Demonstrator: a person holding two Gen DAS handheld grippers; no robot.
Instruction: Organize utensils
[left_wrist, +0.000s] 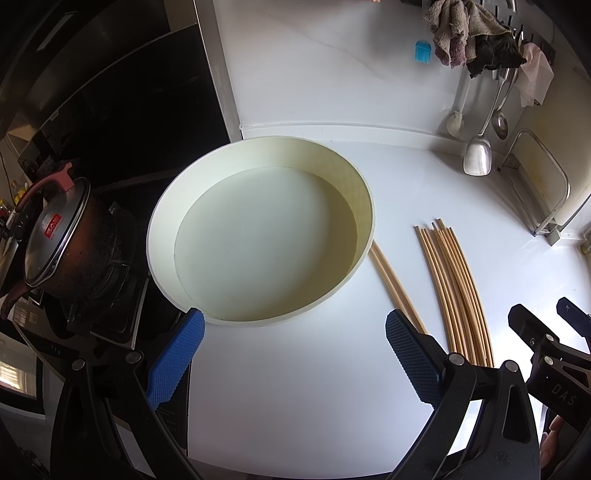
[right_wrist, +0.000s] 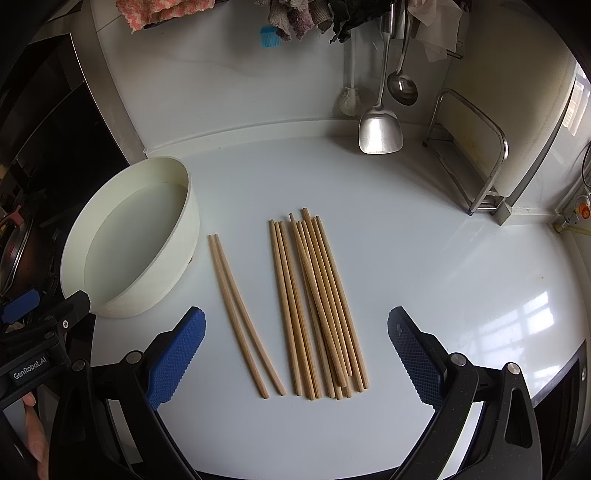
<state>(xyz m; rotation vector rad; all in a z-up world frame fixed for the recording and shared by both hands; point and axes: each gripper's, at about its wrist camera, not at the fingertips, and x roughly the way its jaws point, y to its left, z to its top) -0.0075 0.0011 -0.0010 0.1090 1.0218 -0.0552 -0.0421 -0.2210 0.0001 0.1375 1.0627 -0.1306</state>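
On the white countertop (right_wrist: 424, 229) lies a loose bundle of pale wooden chopsticks (right_wrist: 317, 306), several overlapping so that their exact count is hard to make out, and just to its left, apart from it, a separate pair of wooden chopsticks (right_wrist: 242, 314). In the left wrist view the far ends of that pair disappear behind the wall of the shallow round cream-coloured container (left_wrist: 258, 236), which stands empty near the counter's left edge, beside the stove. The left gripper (left_wrist: 295, 354) hovers in front of the container with its blue-padded jaws spread wide and nothing between them; the right gripper (right_wrist: 297, 358) hangs over the near ends of the chopsticks, equally wide apart and empty. A dark lidded pot (left_wrist: 62, 240) sits on the burner, partly cut off. At the back wall hang a steel spatula (right_wrist: 378, 125) and a steel ladle (right_wrist: 402, 86), their handle tops hidden by draped cloths (right_wrist: 303, 18).
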